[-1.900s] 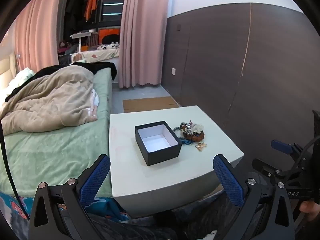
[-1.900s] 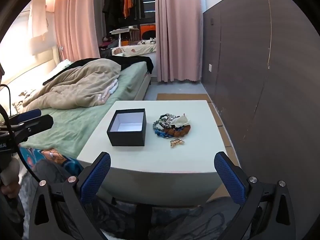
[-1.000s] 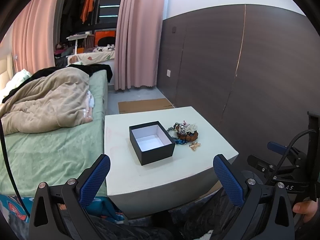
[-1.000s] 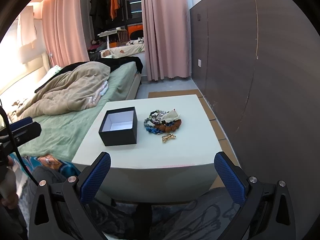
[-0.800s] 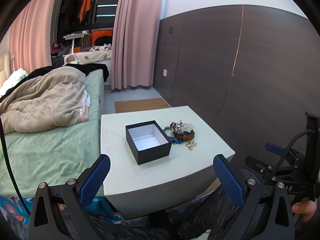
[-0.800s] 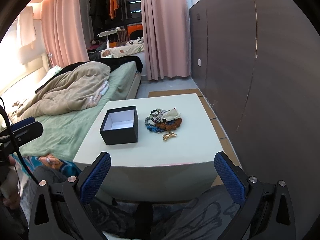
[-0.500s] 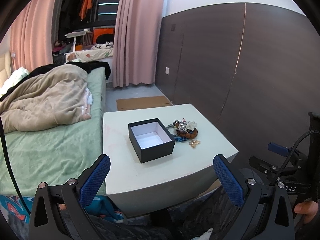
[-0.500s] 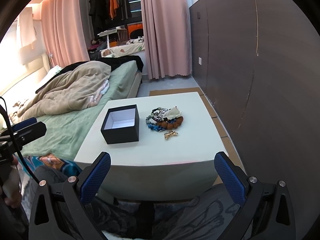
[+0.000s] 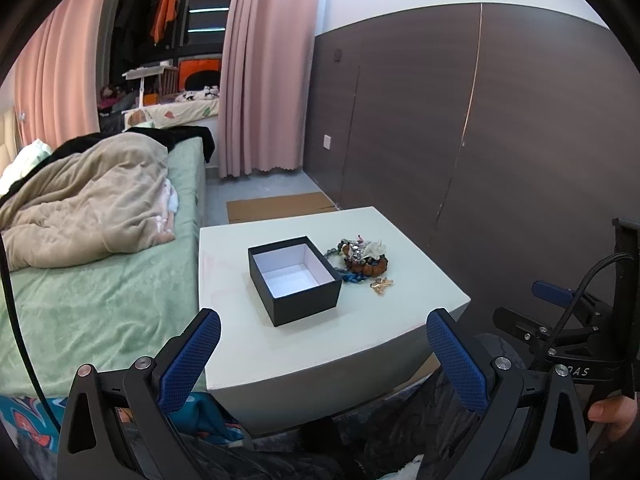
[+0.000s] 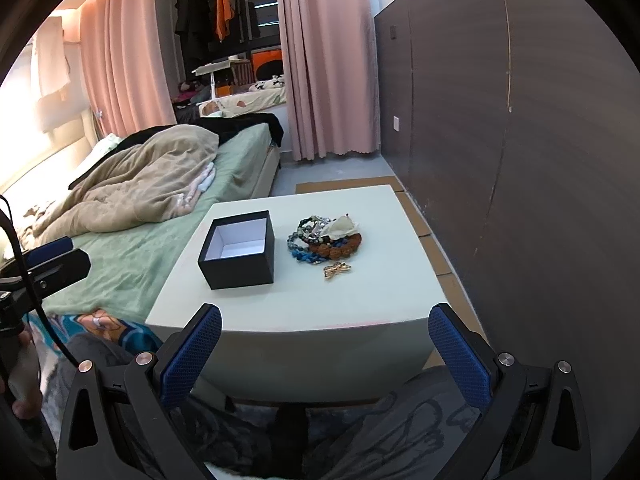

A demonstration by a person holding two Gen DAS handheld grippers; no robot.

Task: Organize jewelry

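On white surface: open black box, empty; jewelry pile just beside it at 3 o'clock. Left gripper and right gripper fingers apart, short of surface.

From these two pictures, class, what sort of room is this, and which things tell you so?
Most likely a bedroom in a home. A bed with a rumpled blanket stands beside a white table, pink curtains hang to the floor, and clothes hang behind them.
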